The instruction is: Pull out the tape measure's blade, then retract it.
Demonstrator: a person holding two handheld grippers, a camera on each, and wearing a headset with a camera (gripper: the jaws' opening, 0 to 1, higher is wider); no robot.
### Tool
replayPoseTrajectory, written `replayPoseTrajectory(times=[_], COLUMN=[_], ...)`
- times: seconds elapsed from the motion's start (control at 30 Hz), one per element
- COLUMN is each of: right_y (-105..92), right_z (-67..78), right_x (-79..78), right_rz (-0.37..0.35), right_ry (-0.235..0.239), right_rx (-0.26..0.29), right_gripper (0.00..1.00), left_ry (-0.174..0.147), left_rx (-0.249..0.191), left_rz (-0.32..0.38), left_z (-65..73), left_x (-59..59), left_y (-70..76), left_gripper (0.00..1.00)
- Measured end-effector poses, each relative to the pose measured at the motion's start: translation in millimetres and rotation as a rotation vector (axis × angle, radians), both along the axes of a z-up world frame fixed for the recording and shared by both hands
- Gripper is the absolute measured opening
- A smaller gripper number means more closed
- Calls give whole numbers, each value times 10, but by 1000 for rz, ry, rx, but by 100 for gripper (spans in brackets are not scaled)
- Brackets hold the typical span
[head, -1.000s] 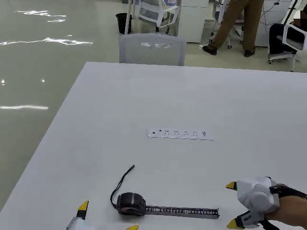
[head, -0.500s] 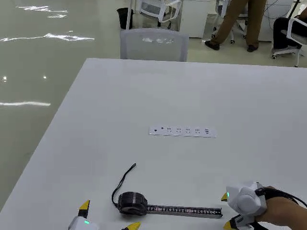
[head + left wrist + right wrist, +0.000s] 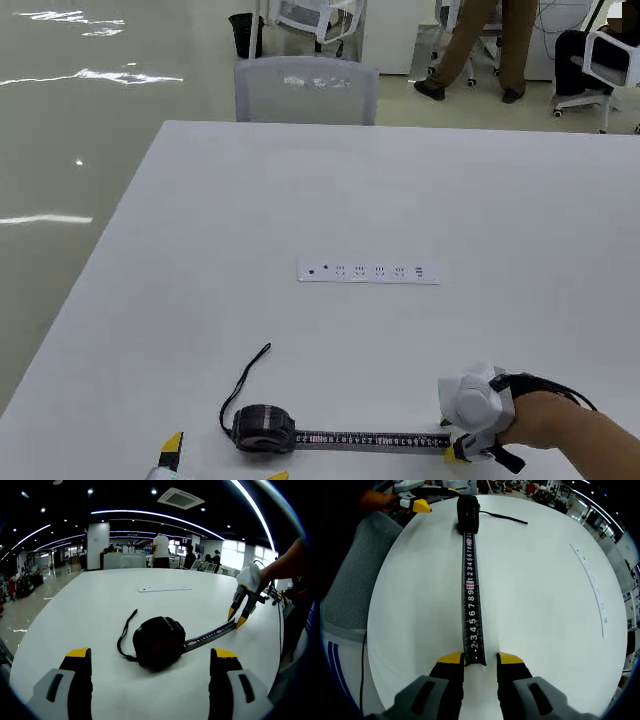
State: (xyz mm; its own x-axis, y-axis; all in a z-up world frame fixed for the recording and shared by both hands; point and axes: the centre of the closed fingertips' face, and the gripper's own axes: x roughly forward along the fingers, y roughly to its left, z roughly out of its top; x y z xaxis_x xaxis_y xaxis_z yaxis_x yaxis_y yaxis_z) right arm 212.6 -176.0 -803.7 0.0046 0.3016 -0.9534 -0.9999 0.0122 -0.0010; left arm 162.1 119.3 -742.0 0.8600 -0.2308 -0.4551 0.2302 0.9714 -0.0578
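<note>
You are at a wide white table (image 3: 300,200) with a white socket strip (image 3: 367,272) set flat near its middle. A grey chair back (image 3: 305,92) stands against the table's far edge. Left of the table lies a glossy pale floor (image 3: 70,130) streaked with light reflections. Beyond the table's far side are a black bin (image 3: 242,33), white office chairs (image 3: 318,15) and a standing person in brown trousers (image 3: 490,40). Above the table, a dark ceiling (image 3: 125,495) carries curved light strips (image 3: 150,515), small spotlights (image 3: 90,490) and a square vent (image 3: 180,498). Bright windows (image 3: 232,555) show beyond the table.
</note>
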Motion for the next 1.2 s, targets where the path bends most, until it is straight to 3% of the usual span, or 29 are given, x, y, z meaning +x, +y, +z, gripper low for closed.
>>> replayPoseTrajectory(times=[0.17, 0.4, 0.63, 0.7, 0.77, 0.93, 1.07, 1.17, 1.2], right_y=[-19, -27, -51, -59, -67, -72, -33, -33, -39], right_z=[-8, -10, -37, -40, -60, -89, -102, -85, -87], right_x=[-67, -105, -83, -73, -42, -13, -24, -33, -35], right_rz=[45, 125, 108, 64, 64, 4, 32, 32, 30], right_ry=[9, -19, -4, 14, 17, 44, 36, 38, 41], right_rx=[-28, -69, -76, -75, -72, -31, -57, -77, -81], right_gripper=[17, 17, 16, 16, 15, 14, 13, 13, 13], left_ry=[-4, 2, 0, 2, 6, 7, 10, 23, 21], left_rx=[-8, -6, -6, -7, -10, -5, 12, -11, -38], left_rz=[9, 0, -3, -4, 1, 4, 8, 43, 68], left_z=[5, 12, 31, 26, 11, -19, -79, -122, -136], left_x=[37, 21, 22, 27, 38, 82, 114, 156, 180], left_y=[5, -21, -37, -40, -36, -53, -63, -64, -65], left_gripper=[96, 96, 96, 96, 96, 94, 93, 91, 91])
